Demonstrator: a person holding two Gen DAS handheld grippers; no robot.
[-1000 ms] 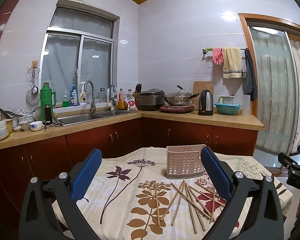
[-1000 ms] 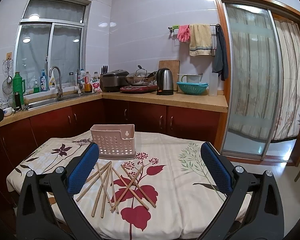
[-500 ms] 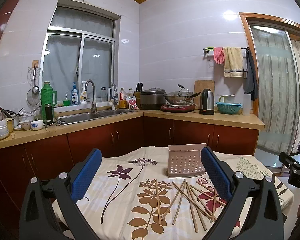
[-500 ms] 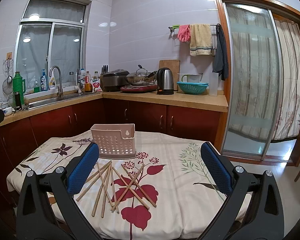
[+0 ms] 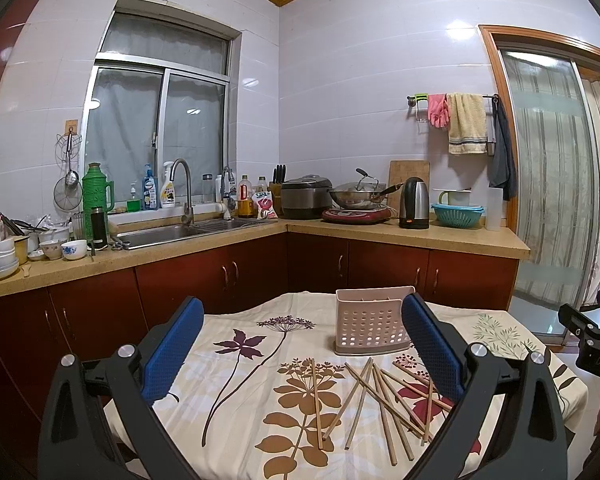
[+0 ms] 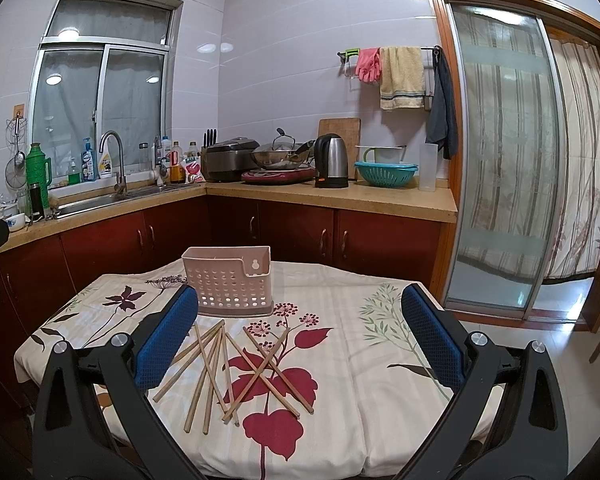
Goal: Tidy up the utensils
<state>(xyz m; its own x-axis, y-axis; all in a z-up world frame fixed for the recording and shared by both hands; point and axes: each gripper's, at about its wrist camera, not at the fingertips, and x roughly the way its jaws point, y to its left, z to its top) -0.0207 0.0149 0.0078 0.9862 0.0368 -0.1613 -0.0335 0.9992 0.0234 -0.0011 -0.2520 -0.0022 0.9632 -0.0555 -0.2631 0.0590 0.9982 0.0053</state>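
Both my left gripper [image 5: 300,344] and right gripper [image 6: 300,332] have jaws wide, holding nothing. Wooden chopsticks [image 6: 236,368] lie crossed on the desk [image 6: 380,380] before the pink holder [image 6: 230,286].

The left gripper [image 5: 300,344] has a black plastic frame with silver screws. Its fingers [image 5: 172,348] carry blue textured pads. The right gripper [image 6: 300,332] looks the same.

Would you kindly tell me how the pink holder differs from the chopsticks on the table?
The pink holder stands upright; the chopsticks lie flat, scattered and crossing. The holder is perforated plastic; the chopsticks are plain, wood-coloured sticks. The holder sits farther from the cameras, the chopsticks nearer. Both rest on the floral tablecloth.
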